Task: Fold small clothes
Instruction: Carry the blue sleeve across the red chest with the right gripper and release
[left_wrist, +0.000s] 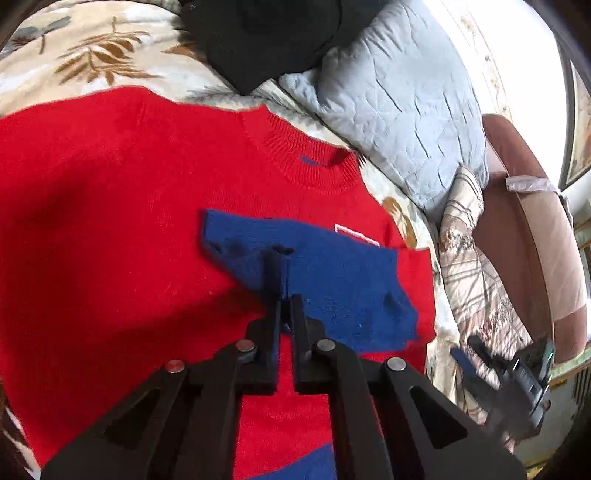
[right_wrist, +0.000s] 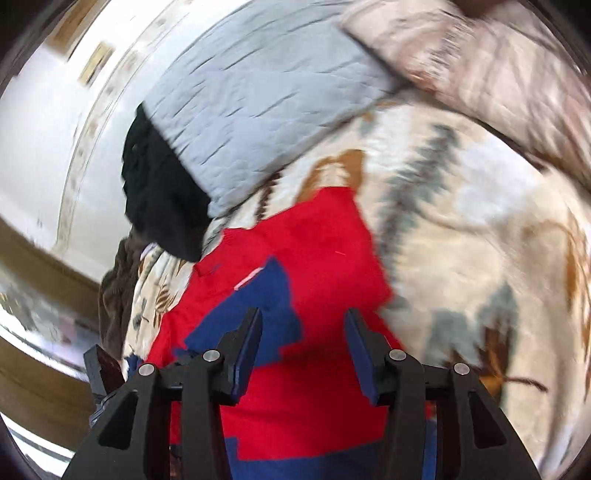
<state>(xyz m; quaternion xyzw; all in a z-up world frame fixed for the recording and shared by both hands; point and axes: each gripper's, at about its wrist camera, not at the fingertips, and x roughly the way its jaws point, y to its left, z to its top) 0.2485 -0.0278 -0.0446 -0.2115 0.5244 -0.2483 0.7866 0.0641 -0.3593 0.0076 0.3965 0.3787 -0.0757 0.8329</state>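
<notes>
A red sweater (left_wrist: 110, 206) with blue patches lies spread flat on a bed covered by a cream blanket (left_wrist: 92, 55) printed with brown and grey leaves. The left gripper (left_wrist: 284, 291) hovers over the garment's chest; its jaws stand nearly together, and a fold of blue knit rises between them, apparently pinched. Ahead of those jaws sits the ribbed collar, and beyond it a dark garment (left_wrist: 266, 40). Ahead and to their right lie a pale blue quilted pillow (left_wrist: 399, 103) and a plaid cushion (left_wrist: 469, 266), with a brown padded headboard (left_wrist: 524, 229) behind. The right gripper (right_wrist: 303, 332) has its jaws spread wide, holding nothing, above the sweater's red and blue front. To their left are a white wall (right_wrist: 33, 155) and wooden trim; the view is motion-blurred.
</notes>
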